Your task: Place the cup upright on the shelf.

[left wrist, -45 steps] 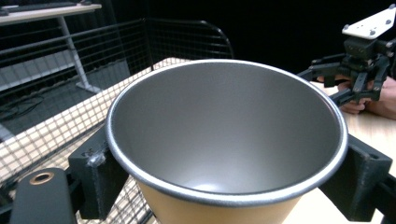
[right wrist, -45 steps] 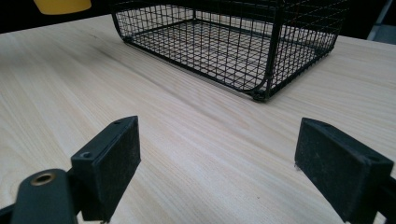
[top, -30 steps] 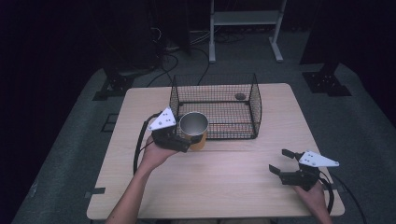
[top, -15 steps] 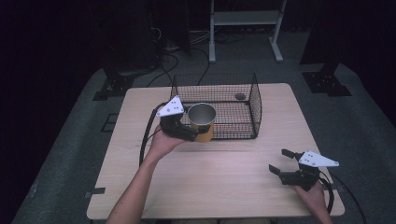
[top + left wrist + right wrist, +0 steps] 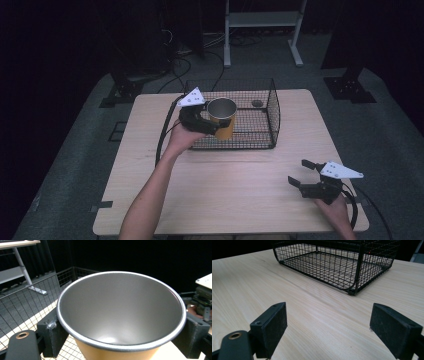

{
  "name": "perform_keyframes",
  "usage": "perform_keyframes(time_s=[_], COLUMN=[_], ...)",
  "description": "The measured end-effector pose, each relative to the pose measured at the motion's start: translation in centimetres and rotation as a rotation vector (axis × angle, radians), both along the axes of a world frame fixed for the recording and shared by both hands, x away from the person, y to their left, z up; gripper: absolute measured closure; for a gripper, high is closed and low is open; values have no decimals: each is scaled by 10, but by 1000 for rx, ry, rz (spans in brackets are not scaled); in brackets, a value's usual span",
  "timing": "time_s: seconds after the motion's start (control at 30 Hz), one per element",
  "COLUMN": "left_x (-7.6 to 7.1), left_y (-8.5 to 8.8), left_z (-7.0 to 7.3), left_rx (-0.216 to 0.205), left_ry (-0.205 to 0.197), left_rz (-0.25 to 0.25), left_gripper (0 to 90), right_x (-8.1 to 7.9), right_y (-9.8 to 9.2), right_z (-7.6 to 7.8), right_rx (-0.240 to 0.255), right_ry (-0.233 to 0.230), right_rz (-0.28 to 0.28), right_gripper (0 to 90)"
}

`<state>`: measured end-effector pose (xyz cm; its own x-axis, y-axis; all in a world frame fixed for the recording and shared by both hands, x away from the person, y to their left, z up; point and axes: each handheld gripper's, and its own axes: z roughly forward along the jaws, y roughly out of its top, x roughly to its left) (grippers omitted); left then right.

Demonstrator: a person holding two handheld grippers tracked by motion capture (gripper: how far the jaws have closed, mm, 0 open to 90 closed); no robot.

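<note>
A yellow cup with a silver inside [image 5: 222, 118] hangs in the air over the left part of the black wire basket [image 5: 270, 112]. My left gripper [image 5: 210, 124] is shut on the cup's sides. In the left gripper view the cup [image 5: 120, 315] sits between the two black jaws, its mouth facing the camera and nothing in it. My right gripper [image 5: 304, 174] rests low near the table's front right corner, open, with nothing between its jaws. In the right gripper view the basket [image 5: 337, 265] lies ahead on the wood.
The light wooden table [image 5: 225, 190] has bare room in front of the basket. A small dark round thing [image 5: 257, 103] lies on the basket's floor at the back. A white metal stand [image 5: 260, 20] is behind the table on the dark floor.
My left gripper has carried the cup up and to the right, from the table beside the basket's front left corner to above the basket. The right gripper has stayed still.
</note>
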<state>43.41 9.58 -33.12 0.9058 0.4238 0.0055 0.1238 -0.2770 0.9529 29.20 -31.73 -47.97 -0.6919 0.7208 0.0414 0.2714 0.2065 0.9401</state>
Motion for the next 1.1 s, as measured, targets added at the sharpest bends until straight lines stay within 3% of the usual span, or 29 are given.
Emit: perform_keyframes(time_s=[0.5, 0.57, 0.7, 1.1], left_x=[30, 33, 44, 61], left_y=[-19, -20, -21, -35], left_z=[-2, -4, -8, -8], left_rx=[32, 42, 47, 88], left_ry=[3, -16, 6, 16], left_rz=[25, 43, 56, 59], left_gripper=[133, 133, 132, 133], right_x=[0, 0, 0, 0], right_y=[-1, -1, -1, 0], right_z=[0, 0, 0, 0], right_rx=[5, 7, 8, 7], right_ry=[1, 0, -1, -1], right_rz=[4, 5, 7, 9], right_gripper=[133, 132, 133, 133])
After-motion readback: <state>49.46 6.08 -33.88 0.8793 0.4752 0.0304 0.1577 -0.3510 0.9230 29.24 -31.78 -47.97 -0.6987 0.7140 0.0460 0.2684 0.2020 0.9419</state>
